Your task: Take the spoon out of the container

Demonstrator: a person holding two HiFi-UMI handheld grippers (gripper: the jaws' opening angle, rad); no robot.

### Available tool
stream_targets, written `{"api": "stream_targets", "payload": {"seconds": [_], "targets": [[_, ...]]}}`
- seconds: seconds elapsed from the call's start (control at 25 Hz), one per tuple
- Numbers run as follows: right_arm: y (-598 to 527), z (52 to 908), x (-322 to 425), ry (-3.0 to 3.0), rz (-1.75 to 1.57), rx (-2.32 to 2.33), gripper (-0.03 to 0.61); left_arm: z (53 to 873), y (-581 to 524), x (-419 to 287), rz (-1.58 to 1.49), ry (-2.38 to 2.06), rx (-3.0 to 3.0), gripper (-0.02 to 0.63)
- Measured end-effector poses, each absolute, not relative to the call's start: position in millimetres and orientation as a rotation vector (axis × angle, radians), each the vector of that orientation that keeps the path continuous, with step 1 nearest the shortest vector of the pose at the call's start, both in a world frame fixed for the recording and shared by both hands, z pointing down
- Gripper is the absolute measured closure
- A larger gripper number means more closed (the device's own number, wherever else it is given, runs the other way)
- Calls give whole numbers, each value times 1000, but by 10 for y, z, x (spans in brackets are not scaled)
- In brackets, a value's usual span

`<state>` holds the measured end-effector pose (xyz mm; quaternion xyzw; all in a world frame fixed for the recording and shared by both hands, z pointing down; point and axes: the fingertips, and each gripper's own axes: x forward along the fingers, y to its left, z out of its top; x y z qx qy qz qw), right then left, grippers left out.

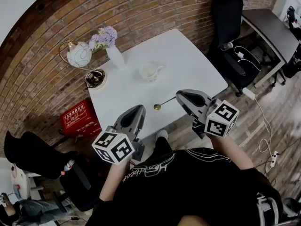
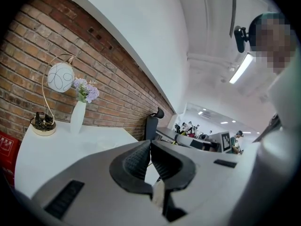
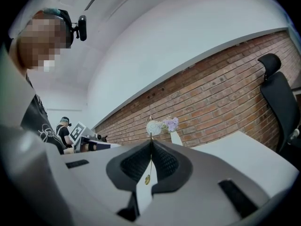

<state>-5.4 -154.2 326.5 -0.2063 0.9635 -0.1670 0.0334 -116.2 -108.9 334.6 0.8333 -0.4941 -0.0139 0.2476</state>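
Note:
A white cup [image 1: 150, 71] stands near the middle of the white table [image 1: 188, 60]. My right gripper [image 1: 179, 97] hovers over the table's near edge, shut on the thin handle of a small gold spoon [image 1: 158, 107]. The spoon's bowl points left, clear of the cup and well in front of it. In the right gripper view the spoon [image 3: 147, 178] runs down between the closed jaws of my right gripper [image 3: 151, 143]. My left gripper [image 1: 140, 109] hangs at the table's near left edge. In its own view the left gripper [image 2: 150, 143] has its jaws together with nothing between them.
A white vase of purple flowers [image 1: 111, 45] and a globe lamp [image 1: 79, 54] on a gold base [image 1: 95, 77] stand at the table's far left. A red box [image 1: 78, 118] sits on the floor. Black office chairs [image 1: 229, 13] and a grey desk [image 1: 269, 32] are to the right.

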Motion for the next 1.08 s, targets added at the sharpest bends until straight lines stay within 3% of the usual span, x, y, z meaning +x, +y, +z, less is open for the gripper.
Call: {"api": "stream_targets", "payload": {"seconds": [1.08], "targets": [[-1503, 3147, 181, 2882, -533, -704, 580, 3231, -1070, -964, -16, -1306, 2325, 609]]}}
